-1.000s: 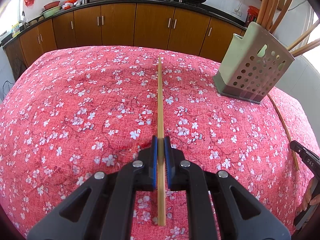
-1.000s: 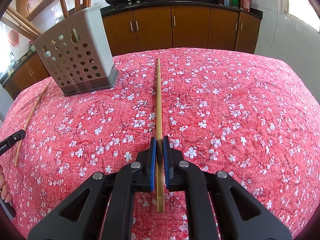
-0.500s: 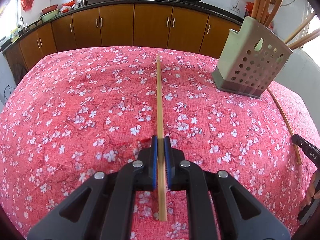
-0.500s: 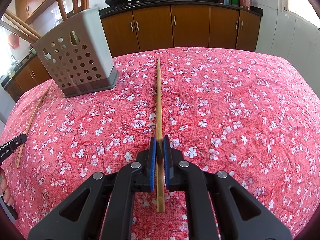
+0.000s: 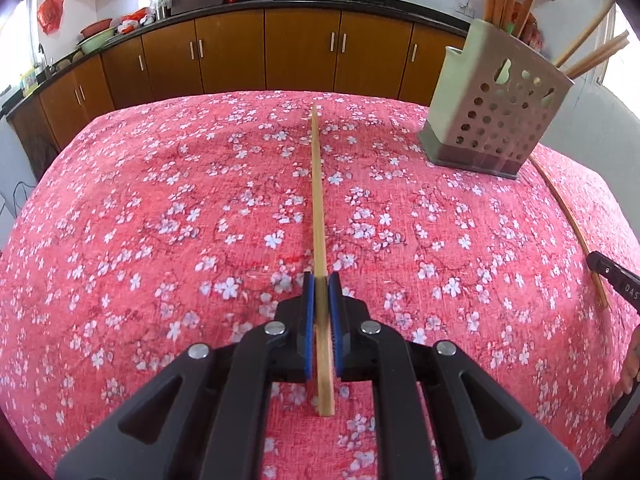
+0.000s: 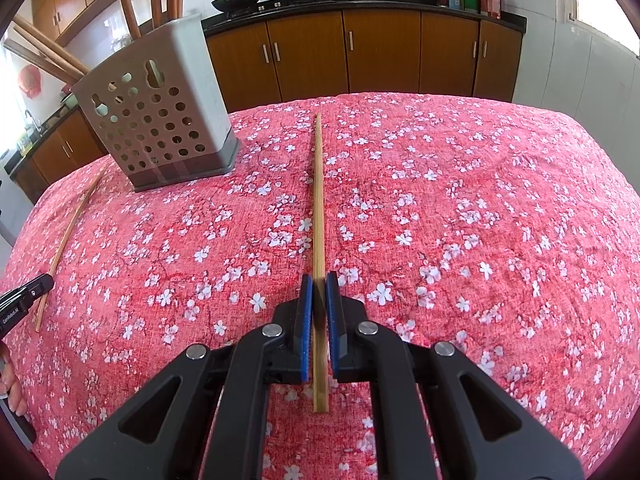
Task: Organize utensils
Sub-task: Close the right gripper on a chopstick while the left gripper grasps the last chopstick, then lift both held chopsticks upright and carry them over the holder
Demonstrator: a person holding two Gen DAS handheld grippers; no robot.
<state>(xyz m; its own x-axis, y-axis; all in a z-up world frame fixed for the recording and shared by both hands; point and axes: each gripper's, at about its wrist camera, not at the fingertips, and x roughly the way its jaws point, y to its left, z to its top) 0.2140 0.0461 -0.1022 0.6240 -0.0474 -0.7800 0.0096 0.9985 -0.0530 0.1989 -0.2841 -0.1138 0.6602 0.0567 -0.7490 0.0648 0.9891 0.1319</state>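
Two bamboo chopsticks lie on the red flowered tablecloth, either side of a grey perforated utensil holder (image 5: 496, 120) (image 6: 160, 120) with several wooden utensils in it. My left gripper (image 5: 321, 282) is shut on the left chopstick (image 5: 318, 200), about a third up from its near end. My right gripper (image 6: 315, 282) is shut the same way on the right chopstick (image 6: 318, 200). Each view shows the other chopstick (image 5: 568, 220) (image 6: 68, 232) at its edge, with the other gripper's black tip (image 5: 612, 280) (image 6: 24, 296) against it.
The tablecloth (image 5: 160, 240) covers the whole table, whose far edge falls off towards brown kitchen cabinets (image 5: 300, 52). Woks and pots stand on the counter behind. A person's fingers (image 6: 12, 388) show at the frame's left edge.
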